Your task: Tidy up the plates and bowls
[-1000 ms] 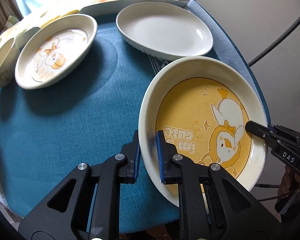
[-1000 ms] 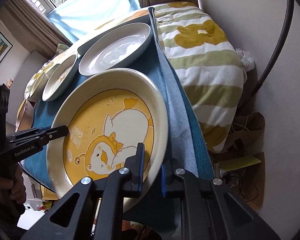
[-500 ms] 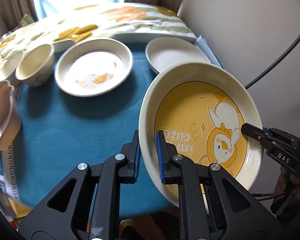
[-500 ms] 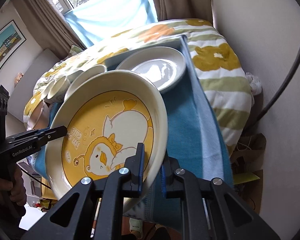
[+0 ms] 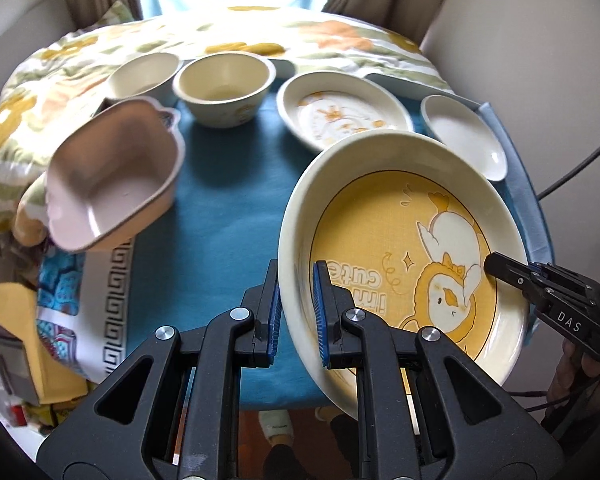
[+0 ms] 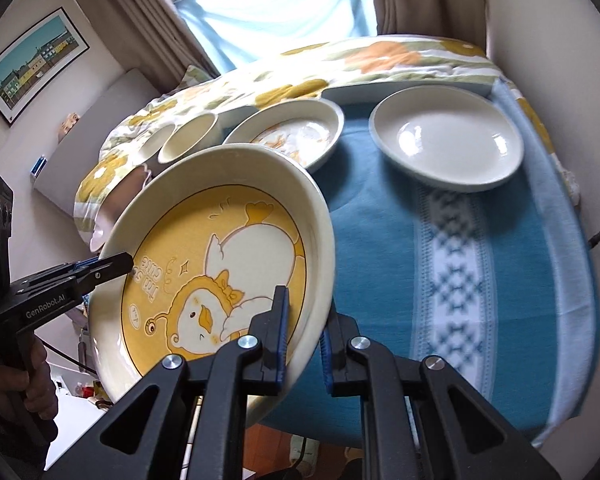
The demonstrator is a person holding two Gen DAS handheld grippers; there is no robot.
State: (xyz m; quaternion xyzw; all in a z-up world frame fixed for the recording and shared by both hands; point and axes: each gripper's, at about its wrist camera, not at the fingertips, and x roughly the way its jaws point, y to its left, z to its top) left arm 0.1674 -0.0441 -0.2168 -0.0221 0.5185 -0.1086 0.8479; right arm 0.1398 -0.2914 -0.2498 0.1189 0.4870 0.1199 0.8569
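From the left wrist camera, the left gripper point(image 5: 295, 307), black with ribbed blue pads, is clenched on the near rim of a large glossy cream ceramic plate with a yellow duck picture point(image 5: 404, 264), held tilted above the teal woven tablecloth point(image 5: 228, 208). "I'm so cute" is printed on the plate's yellow centre. The right gripper point(image 5: 496, 266), marked "DAS", grips the opposite rim. Beyond lie a smooth matte pink squarish bowl point(image 5: 112, 176), two round cream bowls point(image 5: 224, 88), a smaller duck-printed plate point(image 5: 344, 112) and a plain white plate point(image 5: 464, 140).

From the right wrist camera, the right gripper point(image 6: 304, 340) clamps the duck plate's point(image 6: 220, 272) rim; the left gripper point(image 6: 116, 264), lettered "GenRobot.AI", pinches the far edge. The shiny plain white plate point(image 6: 448, 144) rests on the tablecloth point(image 6: 500, 260), which has a white patterned band, beside a flower-printed quilt point(image 6: 380, 56).
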